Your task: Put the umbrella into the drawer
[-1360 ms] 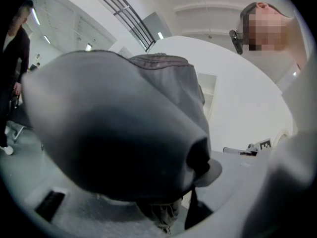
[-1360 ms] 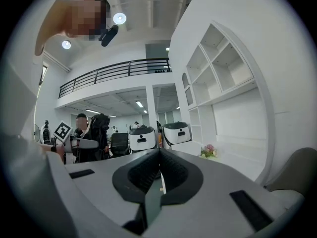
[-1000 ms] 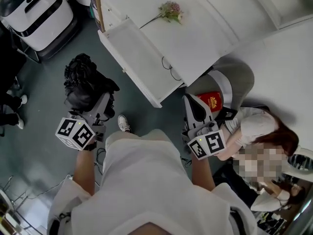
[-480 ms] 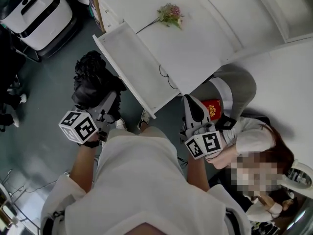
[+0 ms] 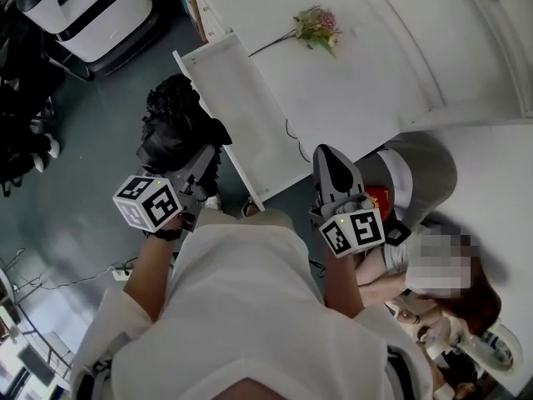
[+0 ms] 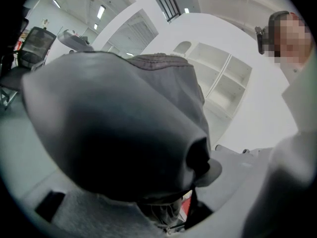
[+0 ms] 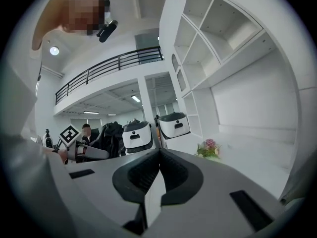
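Head view: left gripper (image 5: 202,158) clamps a black, bunched-up folded umbrella (image 5: 173,127); right gripper (image 5: 328,158) closed, empty.

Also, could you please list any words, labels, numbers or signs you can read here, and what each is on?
No legible words or numbers.
Red packet: gold emblem, print too small to read.
Cubes on left gripper and right gripper: square coded markers, no letters.

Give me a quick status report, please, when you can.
Left gripper shut on umbrella. Right gripper shut, empty. Drawer open; umbrella beside it, not yet in. Nothing seen blocking the way.
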Demonstrator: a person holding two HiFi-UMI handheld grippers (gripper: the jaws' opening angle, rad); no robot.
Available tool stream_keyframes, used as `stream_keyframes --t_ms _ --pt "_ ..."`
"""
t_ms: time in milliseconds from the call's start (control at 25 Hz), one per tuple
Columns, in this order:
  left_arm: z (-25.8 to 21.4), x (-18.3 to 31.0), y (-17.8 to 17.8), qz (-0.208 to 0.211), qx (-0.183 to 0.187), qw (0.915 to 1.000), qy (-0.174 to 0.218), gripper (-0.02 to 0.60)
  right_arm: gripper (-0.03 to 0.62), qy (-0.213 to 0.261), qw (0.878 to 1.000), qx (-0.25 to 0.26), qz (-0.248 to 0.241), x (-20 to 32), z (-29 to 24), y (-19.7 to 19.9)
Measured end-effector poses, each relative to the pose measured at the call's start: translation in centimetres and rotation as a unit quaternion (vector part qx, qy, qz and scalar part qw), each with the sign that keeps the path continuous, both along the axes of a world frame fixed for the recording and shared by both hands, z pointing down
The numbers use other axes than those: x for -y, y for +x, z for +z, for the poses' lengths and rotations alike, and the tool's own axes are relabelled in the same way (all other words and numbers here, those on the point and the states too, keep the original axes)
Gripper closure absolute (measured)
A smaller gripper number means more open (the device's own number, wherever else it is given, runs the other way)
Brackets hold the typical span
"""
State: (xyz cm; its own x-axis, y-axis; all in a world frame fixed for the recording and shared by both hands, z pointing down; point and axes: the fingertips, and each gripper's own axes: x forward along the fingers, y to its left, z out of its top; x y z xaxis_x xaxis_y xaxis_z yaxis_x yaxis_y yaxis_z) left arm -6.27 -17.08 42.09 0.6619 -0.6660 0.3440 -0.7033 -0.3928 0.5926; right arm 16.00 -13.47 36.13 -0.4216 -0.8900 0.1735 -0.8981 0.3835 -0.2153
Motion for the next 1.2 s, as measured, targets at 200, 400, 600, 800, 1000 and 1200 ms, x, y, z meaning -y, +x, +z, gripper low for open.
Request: stream_keyframes --t_ms 200,400,600,800,1000,1200 --pt "2.8 1.1 2.3 -0.003 0.001 0.9995 -0.030 0.299 0.592 -0.008 1.000 0.004 -0.012 1.2 0.9 0.7" --pt "5.4 2.6 5.7 0.007 0.019 0.9988 -0.044 0.299 0.592 -0.012 1.000 0.002 -0.028 1.9 1.2 1.3" --pt "7.8 3.9 7.9 0.005 0.013 0.9977 -0.066 0.298 0.592 -0.017 0.999 -0.001 -0.040 1.6 1.2 0.9" --pt "10.4 4.5 10.5 0.005 0.009 0.9962 -0.087 0.298 0.592 -0.016 0.999 -0.012 -0.035 1.4 1.2 2.3" --pt "12.8 5.3 11.7 -0.018 -0.006 0.9929 -0.118 0.298 0.592 -0.021 0.999 -0.019 -0.033 1.1 1.6 3.6" --pt "14.4 6.4 12.8 -0.038 -0.035 0.9893 -0.137 0.298 0.592 -0.031 0.998 -0.023 -0.040 0.9 2.1 4.0"
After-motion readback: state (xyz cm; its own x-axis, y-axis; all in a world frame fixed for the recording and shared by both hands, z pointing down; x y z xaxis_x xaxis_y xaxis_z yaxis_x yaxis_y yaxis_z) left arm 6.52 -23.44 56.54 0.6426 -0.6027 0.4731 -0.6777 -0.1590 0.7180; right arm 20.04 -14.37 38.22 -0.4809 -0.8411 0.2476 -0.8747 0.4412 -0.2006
